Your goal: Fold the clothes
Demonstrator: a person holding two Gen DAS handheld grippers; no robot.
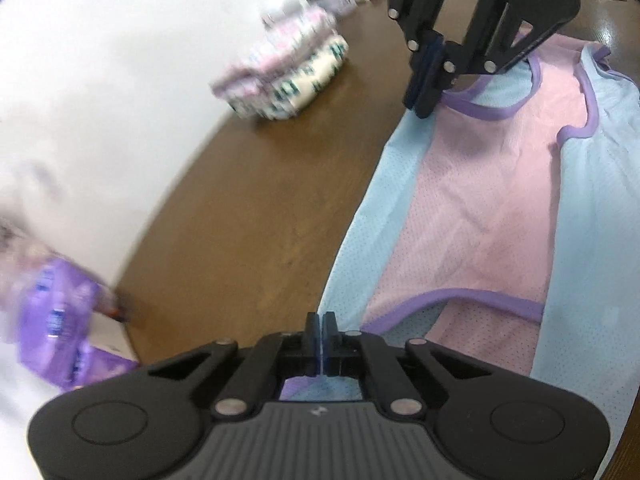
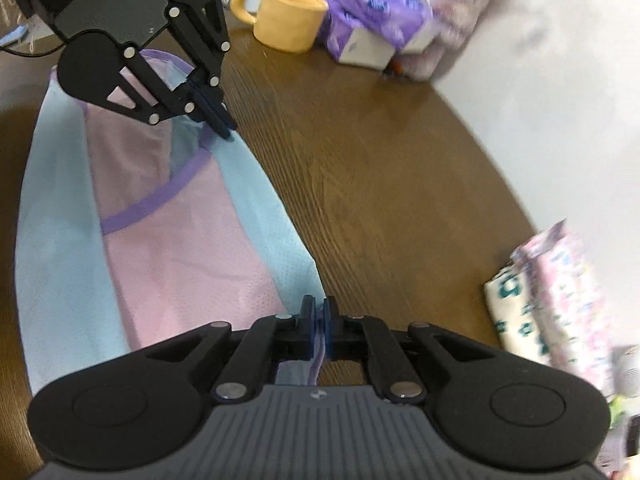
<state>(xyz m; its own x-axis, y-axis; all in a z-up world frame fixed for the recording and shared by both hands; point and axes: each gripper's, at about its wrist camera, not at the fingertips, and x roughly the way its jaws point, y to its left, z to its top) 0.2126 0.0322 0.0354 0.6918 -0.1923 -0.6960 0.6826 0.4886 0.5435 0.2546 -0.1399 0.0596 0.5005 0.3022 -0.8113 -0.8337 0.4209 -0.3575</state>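
I could read no text; the teal marks on the white pack (image 1: 308, 84) were blurred beyond reading.

**Round wooden table against a pale wall**

Brown wood-grain table (image 1: 256, 200), curved edge sweeping from 7 to 12 o'clock in the left wrist view. Beyond the edge, a plain whitish wall (image 1: 100, 80), evenly lit, no windows seen. Soft glare on the tabletop near 1 o'clock in the right wrist view. Clutter along the rim: yellow mug (image 2: 286, 16) at 12 o'clock, purple tissue pack (image 2: 380, 12) at 1, patterned folded cloths (image 2: 552, 300) at 4. Edges blurred.
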